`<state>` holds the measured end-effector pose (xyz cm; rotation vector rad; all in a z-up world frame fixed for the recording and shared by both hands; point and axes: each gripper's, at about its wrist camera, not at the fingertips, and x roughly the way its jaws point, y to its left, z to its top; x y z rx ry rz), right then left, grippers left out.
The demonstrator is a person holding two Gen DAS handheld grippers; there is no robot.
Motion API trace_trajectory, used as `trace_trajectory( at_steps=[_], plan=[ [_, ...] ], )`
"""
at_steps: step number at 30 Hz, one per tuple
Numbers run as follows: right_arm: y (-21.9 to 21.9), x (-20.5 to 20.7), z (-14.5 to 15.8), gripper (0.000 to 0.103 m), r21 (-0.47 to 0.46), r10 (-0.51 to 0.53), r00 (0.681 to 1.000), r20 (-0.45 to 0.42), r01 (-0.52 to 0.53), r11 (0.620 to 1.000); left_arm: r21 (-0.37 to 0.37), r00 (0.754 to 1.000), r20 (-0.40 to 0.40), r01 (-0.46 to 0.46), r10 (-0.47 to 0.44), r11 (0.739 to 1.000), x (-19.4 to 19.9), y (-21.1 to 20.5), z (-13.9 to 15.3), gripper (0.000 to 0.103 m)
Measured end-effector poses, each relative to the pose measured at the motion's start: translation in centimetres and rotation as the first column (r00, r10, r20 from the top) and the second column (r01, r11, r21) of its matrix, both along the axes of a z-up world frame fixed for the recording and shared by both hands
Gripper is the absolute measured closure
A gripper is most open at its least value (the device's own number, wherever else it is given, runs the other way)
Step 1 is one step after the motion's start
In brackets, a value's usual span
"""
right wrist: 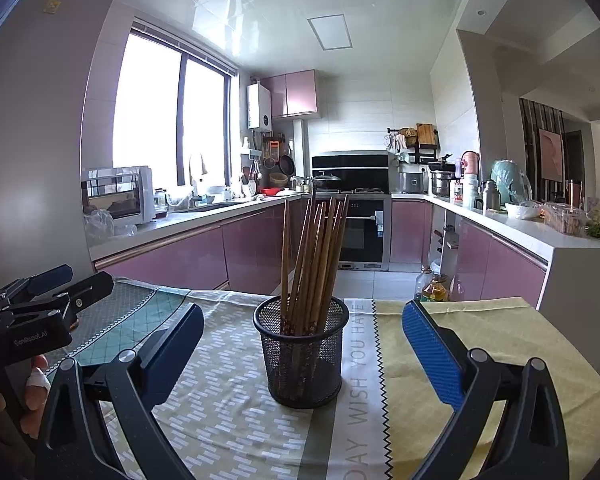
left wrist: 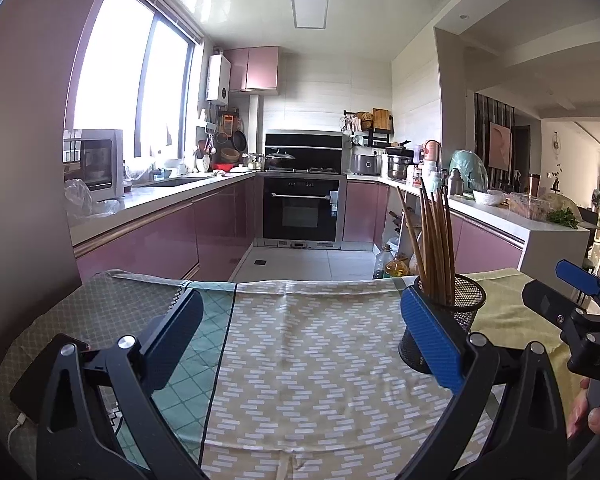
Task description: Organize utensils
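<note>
A black mesh holder (right wrist: 302,354) stands upright on the cloth-covered table (right wrist: 228,408), with several brown wooden chopsticks (right wrist: 314,256) standing in it. My right gripper (right wrist: 303,328) is open and empty, its jaws wide on either side of the holder and not touching it. My left gripper (left wrist: 302,316) is open and empty over the patterned cloth; the holder (left wrist: 460,316) sits just behind its right finger (left wrist: 432,344), chopsticks (left wrist: 434,240) leaning up. The right gripper also shows at the left wrist view's right edge (left wrist: 556,284); the left gripper shows at the right wrist view's left edge (right wrist: 80,280).
The table's far edge (left wrist: 300,280) drops to the kitchen floor. Oil bottles (right wrist: 434,286) stand on the floor beyond it. A phone with a white cable (left wrist: 24,396) lies at the table's left. Pink cabinets and counters with appliances ring the room.
</note>
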<state>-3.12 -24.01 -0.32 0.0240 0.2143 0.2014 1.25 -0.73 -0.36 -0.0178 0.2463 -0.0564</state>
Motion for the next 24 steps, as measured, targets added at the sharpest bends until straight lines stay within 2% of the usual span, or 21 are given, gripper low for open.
trace_trajectory(
  at_steps=[24],
  plan=[
    [0.37,0.19,-0.25,0.007,-0.007,0.002,1.0,-0.012,-0.002,1.0,-0.008,1.0,0.013,-0.021,0.021,1.0,-0.7,0.38,0.14,0.006]
  ],
)
